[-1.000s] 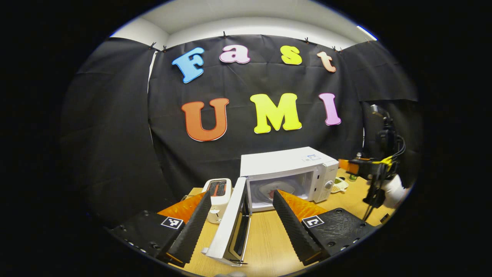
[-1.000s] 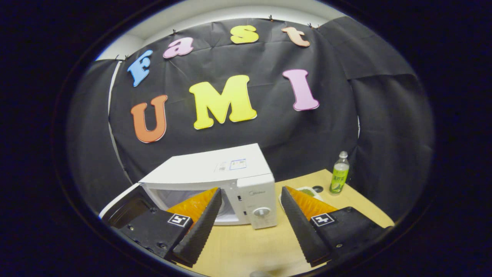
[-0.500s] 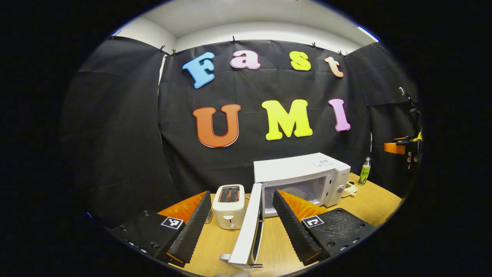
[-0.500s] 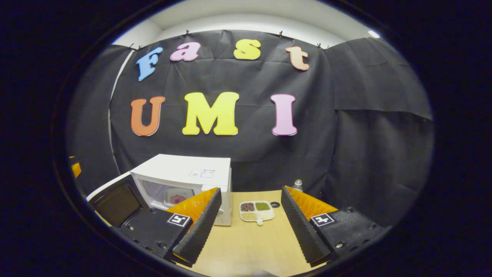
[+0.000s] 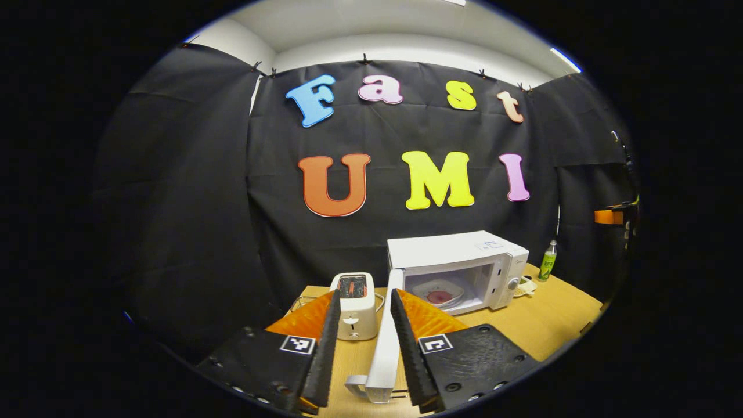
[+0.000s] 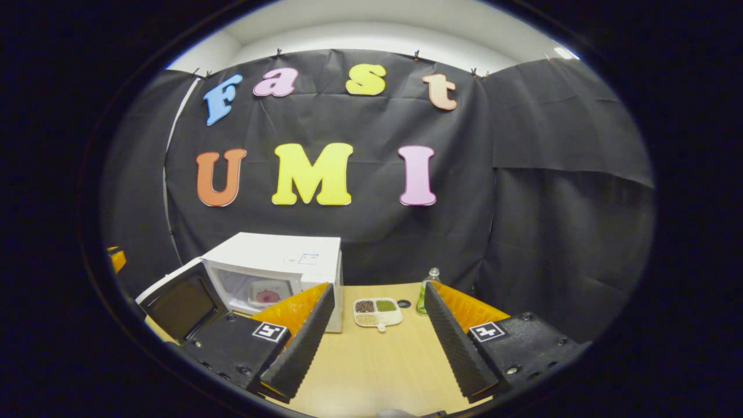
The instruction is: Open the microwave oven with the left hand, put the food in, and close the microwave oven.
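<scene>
The white microwave (image 5: pixel 458 249) stands on the wooden table with its door (image 5: pixel 386 342) swung open toward me. Inside, a white plate with pink food (image 5: pixel 439 292) rests on the turntable. My left gripper (image 5: pixel 365 292) hangs in front of the door's free edge. Its fingers are narrowed but still apart, and the door edge shows low between them; the left finger is clear of it. In the right gripper view, my right gripper (image 6: pixel 379 287) is open and holds nothing, to the right of the microwave (image 6: pixel 278 252). The plate of food (image 6: pixel 266 295) shows in the cavity there.
A white toaster (image 5: pixel 353 305) stands left of the door. A divided dish of beans (image 6: pixel 377 310) and a green bottle (image 6: pixel 425 290) sit right of the microwave. Bare tabletop (image 6: pixel 377 360) lies in front of my right gripper. Black cloth walls close the back.
My left gripper's fingers have narrowed and it has lined up with the door's edge. My right gripper has drawn back from the microwave and turned right.
</scene>
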A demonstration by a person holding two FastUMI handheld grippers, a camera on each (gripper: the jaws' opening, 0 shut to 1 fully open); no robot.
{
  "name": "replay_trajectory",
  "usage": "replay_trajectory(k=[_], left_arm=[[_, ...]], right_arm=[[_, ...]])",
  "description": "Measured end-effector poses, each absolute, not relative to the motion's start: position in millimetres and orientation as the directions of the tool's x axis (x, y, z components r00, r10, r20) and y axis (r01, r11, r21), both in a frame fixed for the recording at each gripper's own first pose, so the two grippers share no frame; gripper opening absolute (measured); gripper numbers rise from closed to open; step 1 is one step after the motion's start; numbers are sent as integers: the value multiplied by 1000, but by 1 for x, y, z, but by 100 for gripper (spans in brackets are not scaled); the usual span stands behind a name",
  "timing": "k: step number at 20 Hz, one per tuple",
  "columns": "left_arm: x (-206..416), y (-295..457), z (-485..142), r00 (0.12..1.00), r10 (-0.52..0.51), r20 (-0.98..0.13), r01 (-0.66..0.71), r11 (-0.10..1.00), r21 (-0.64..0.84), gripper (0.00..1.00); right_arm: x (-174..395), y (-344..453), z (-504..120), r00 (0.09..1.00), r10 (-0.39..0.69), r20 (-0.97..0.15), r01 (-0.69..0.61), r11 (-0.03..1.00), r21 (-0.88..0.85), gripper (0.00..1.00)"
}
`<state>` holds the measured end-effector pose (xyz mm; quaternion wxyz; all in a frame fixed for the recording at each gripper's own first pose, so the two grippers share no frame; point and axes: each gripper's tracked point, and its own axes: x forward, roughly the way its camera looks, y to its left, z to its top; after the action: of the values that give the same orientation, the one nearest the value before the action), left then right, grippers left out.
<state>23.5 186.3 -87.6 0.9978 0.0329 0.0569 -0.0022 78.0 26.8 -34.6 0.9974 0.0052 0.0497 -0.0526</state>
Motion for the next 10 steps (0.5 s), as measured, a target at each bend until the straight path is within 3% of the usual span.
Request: replay_trajectory(k=[2, 4, 10], left_arm=[[21, 204, -94, 993, 48, -110, -41, 997, 68, 12], [22, 218, -102, 989, 84, -125, -74, 994, 84, 1], [14, 238, -139, 984, 71, -163, -64, 997, 48, 0]], right_arm=[[73, 27, -36, 989, -102, -108, 104, 994, 14, 99], [68, 28, -39, 988, -96, -121, 100, 995, 24, 99], [53, 23, -41, 984, -105, -144, 109, 994, 23, 99]])
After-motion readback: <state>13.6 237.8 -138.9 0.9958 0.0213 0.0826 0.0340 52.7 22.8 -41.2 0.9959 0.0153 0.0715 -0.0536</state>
